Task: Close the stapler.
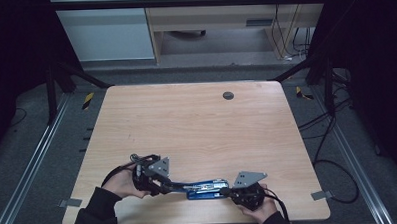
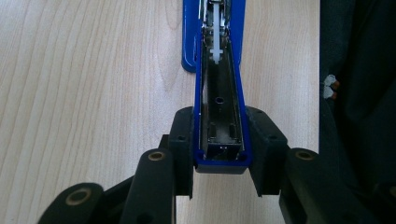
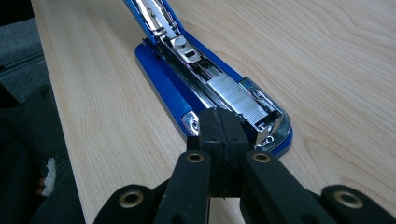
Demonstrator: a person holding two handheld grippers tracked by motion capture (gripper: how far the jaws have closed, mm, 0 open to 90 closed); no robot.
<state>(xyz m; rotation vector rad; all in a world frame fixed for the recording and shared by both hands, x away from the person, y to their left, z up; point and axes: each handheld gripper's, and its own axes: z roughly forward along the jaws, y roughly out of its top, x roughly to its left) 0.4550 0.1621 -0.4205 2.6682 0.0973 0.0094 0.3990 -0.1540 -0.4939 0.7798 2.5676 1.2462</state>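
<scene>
We see a blue stapler [image 1: 205, 187] lying opened on the wooden worktop [image 1: 197, 127], close to the near edge of the worktop, between the two hands. In the high view the left gripper [image 1: 161, 182] stands at the left end of the stapler and the right gripper [image 1: 228, 192] at its right end; the left hand [image 1: 123, 182] and the right hand [image 1: 260, 208] hold them from below. In the left gripper view we look along the lifted top arm of the stapler [image 2: 222, 116]: its blue end sits between the two black fingers [image 2: 183, 140], one finger on each side of it, and both touch its sides, so the left fingers are pinching this arm. The inner channel of the arm faces the camera, and beyond it the blue base lies flat on the worktop. In the right gripper view the two fingers [image 3: 223, 135] are pressed together, with no gap between them and with nothing held. Their tips stand just beside the front end of the stapler's base [image 3: 219, 102], near the silver row of staples [image 3: 238, 98] that lies in the open metal magazine. We cannot tell if the tips touch the base.
</scene>
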